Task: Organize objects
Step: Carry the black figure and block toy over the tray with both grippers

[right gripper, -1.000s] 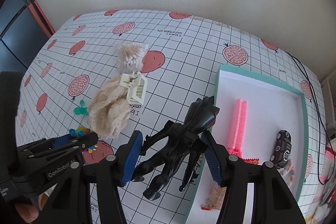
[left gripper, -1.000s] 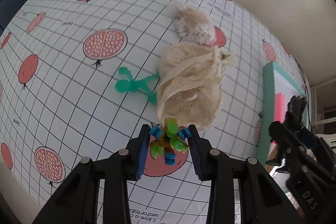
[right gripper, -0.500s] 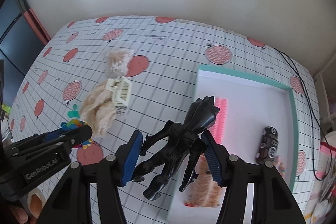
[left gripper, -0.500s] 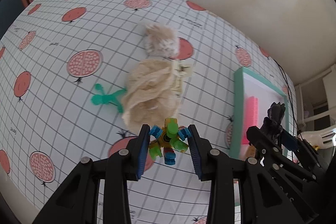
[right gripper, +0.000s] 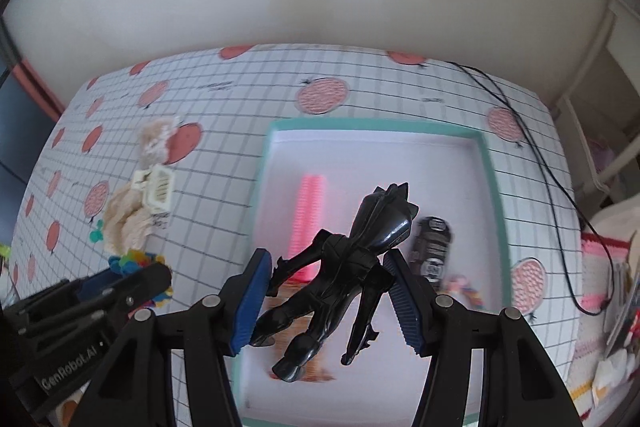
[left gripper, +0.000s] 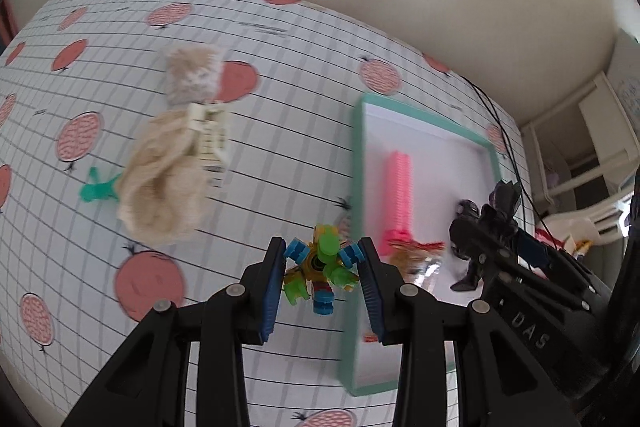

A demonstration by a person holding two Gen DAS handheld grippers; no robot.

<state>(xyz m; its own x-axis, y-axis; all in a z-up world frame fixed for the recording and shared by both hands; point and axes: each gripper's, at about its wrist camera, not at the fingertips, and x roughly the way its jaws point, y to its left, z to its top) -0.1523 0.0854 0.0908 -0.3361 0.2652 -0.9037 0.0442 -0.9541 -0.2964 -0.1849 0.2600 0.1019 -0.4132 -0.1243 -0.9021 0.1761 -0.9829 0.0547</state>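
My left gripper (left gripper: 322,277) is shut on a multicoloured block toy (left gripper: 320,269), held above the table just left of the teal-rimmed white tray (left gripper: 356,163). My right gripper (right gripper: 326,293) is shut on a black action figure (right gripper: 344,267), which hangs over the tray (right gripper: 376,125). Inside the tray lie a pink comb (right gripper: 308,211), a small dark toy car (right gripper: 432,247) and an orange wrapper, partly hidden by the figure. From the right wrist view, the left gripper (right gripper: 132,273) with its toy shows at lower left.
On the pomegranate-print cloth (left gripper: 280,131) lie a beige cloth bundle (left gripper: 160,183), a cream hair claw (left gripper: 210,135), a fluffy beige piece (left gripper: 194,75) and a green plastic toy (left gripper: 94,189). A black cable (right gripper: 560,195) runs along the table's right side.
Both grippers have moved right toward the tray, each still holding its toy. The black figure is now over the tray's inside, and the block toy is near the tray's left rim.
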